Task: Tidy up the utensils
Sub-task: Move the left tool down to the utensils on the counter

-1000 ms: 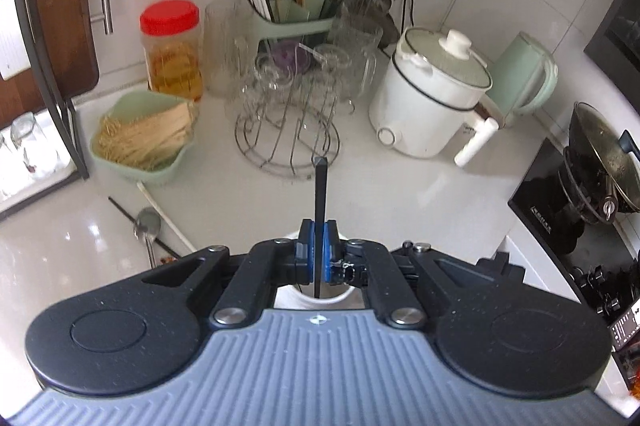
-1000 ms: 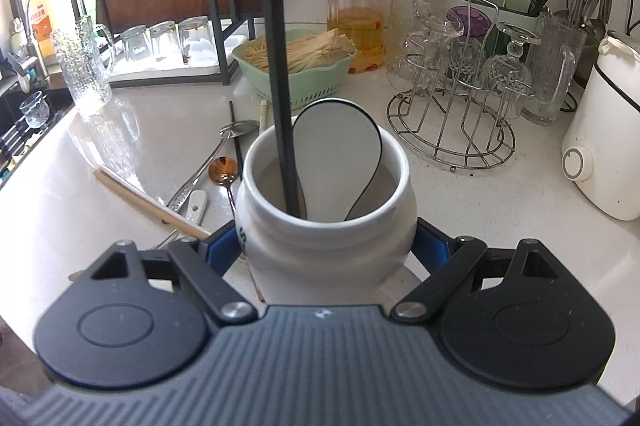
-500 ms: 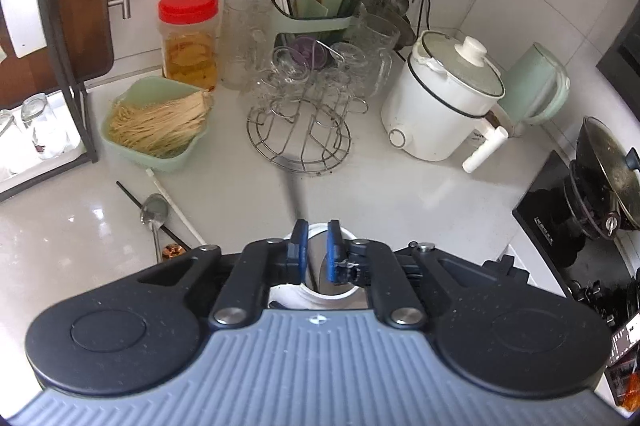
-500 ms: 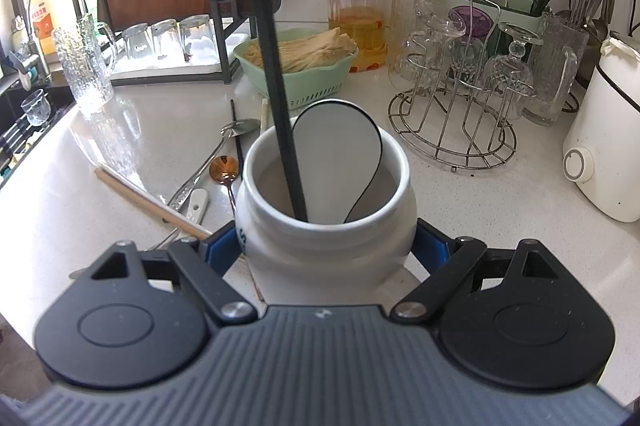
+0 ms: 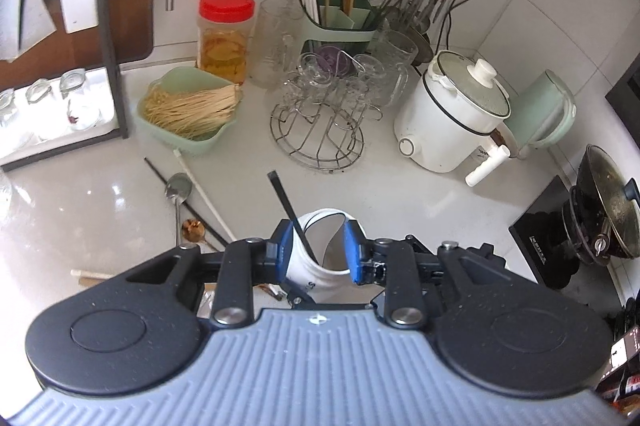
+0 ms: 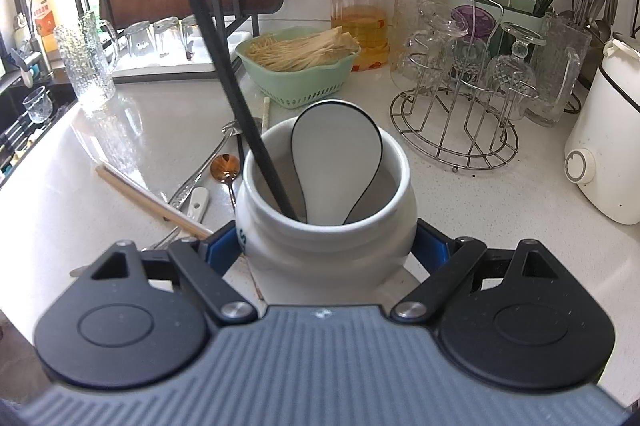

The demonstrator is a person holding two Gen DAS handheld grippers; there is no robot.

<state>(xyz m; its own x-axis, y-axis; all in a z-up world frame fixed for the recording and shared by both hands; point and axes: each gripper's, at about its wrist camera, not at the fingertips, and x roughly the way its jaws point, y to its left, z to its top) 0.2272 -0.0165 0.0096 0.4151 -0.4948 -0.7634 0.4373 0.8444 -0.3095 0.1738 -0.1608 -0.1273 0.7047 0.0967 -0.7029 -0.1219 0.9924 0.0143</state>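
I'm seeing a white crock [image 6: 326,226] holding a black chopstick [image 6: 224,66] and a white, black-rimmed spoon [image 6: 338,154]; behind, a pale-green basket [image 6: 304,82], a red-lidded amber jar [image 6: 360,18], blue pads [image 6: 430,246] on my black gripper.

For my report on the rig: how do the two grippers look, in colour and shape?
The left gripper and right gripper look alike: ribbed grey-blue body, two round black discs, black link arms with silver pivot bolts, and blue pads on the jaws. No cables or sleeves show.

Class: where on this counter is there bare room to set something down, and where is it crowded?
Bare counter lies between the white jar, wire glass rack and rice cooker. Left of the jar, loose spoons and chopsticks crowd it.
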